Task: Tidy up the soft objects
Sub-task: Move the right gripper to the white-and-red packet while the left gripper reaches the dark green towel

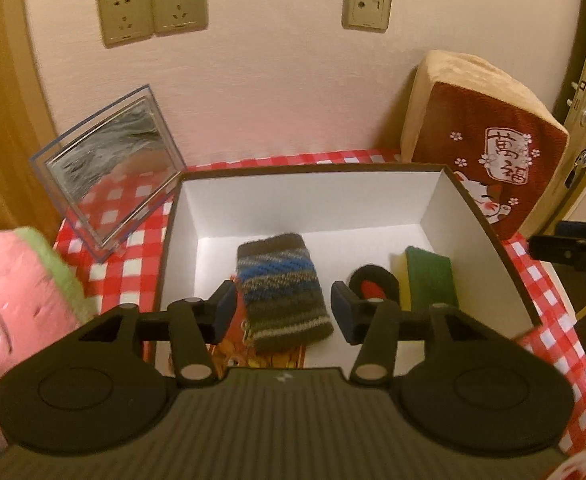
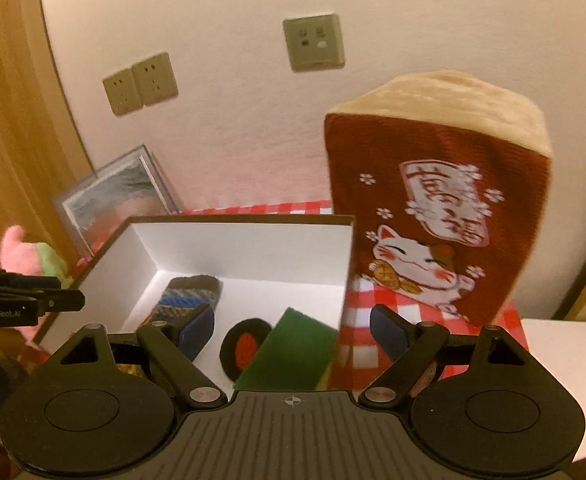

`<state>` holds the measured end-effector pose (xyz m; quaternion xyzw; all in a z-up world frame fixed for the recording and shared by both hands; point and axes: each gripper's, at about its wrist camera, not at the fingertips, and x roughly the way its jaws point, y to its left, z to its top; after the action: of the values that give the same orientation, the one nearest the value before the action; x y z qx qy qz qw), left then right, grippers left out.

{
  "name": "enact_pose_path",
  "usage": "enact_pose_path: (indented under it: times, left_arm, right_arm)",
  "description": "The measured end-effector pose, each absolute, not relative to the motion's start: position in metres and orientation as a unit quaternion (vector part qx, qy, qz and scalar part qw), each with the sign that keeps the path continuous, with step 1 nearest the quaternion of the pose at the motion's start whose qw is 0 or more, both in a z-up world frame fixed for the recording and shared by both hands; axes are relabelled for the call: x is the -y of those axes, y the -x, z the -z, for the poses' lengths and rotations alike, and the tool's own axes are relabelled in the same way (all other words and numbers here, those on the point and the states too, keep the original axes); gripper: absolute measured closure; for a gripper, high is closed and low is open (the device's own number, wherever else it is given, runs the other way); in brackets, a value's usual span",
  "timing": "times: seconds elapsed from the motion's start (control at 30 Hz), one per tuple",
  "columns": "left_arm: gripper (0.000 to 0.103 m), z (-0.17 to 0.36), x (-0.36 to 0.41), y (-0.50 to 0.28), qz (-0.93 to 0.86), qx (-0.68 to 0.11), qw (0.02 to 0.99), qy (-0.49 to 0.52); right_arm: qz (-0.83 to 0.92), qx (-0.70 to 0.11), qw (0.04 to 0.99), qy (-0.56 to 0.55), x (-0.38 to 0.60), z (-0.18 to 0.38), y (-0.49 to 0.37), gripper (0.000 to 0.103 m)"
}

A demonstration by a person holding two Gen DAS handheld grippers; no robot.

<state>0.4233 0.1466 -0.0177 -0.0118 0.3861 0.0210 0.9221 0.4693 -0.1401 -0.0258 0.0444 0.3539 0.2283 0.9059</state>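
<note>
A white-lined box [image 1: 465,216] [image 2: 105,258] stands on the checked cloth. Inside it lie a striped knitted pouch [image 1: 283,292] [image 2: 189,294], a round black-and-red pad [image 1: 373,286] [image 2: 245,346] and a green-and-yellow sponge [image 1: 429,278] [image 2: 293,354]. My left gripper [image 1: 283,310] hovers above the pouch, open, its pads clear of the knit. My right gripper [image 2: 293,336] is open over the box's right wall, the sponge below it, nothing between its fingers. Each gripper's tip shows at the edge of the other's view.
A brown cushion [image 1: 489,144] [image 2: 441,216] with a lucky-cat print leans on the wall at the right. A pink and green plush [image 1: 17,288] [image 2: 33,260] sits left of the box. A clear-framed mirror [image 1: 109,172] [image 2: 117,196] leans behind. A printed orange item [image 1: 261,354] lies under the pouch.
</note>
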Motion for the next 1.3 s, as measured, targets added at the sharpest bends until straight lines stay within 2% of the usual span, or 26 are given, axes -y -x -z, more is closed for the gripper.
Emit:
enact_pose_path:
  times: [0.43, 0.83, 1.0, 1.3]
  left_arm:
    - [0.052, 0.019, -0.141, -0.321, -0.032, -0.399, 0.916, 0.031]
    - [0.052, 0.056, -0.092, -0.262, 0.015, -0.455, 0.889, 0.053]
    - [0.052, 0.07, -0.076, -0.246, 0.03, -0.476, 0.878, 0.054]
    - [0.052, 0.083, -0.069, -0.23, 0.031, -0.489, 0.87, 0.058]
  right_arm:
    - [-0.218, -0.406, 0.884, -0.074, 0.211, 0.036, -0.365, 0.018]
    - [-0.182, -0.551, 0.806, -0.117, 0.239, 0.093, -0.262, 0.018]
    - [-0.179, -0.597, 0.771, -0.132, 0.235, 0.115, -0.243, 0.018]
    - [-0.152, -0.607, 0.764, -0.155, 0.231, 0.138, -0.243, 0.018]
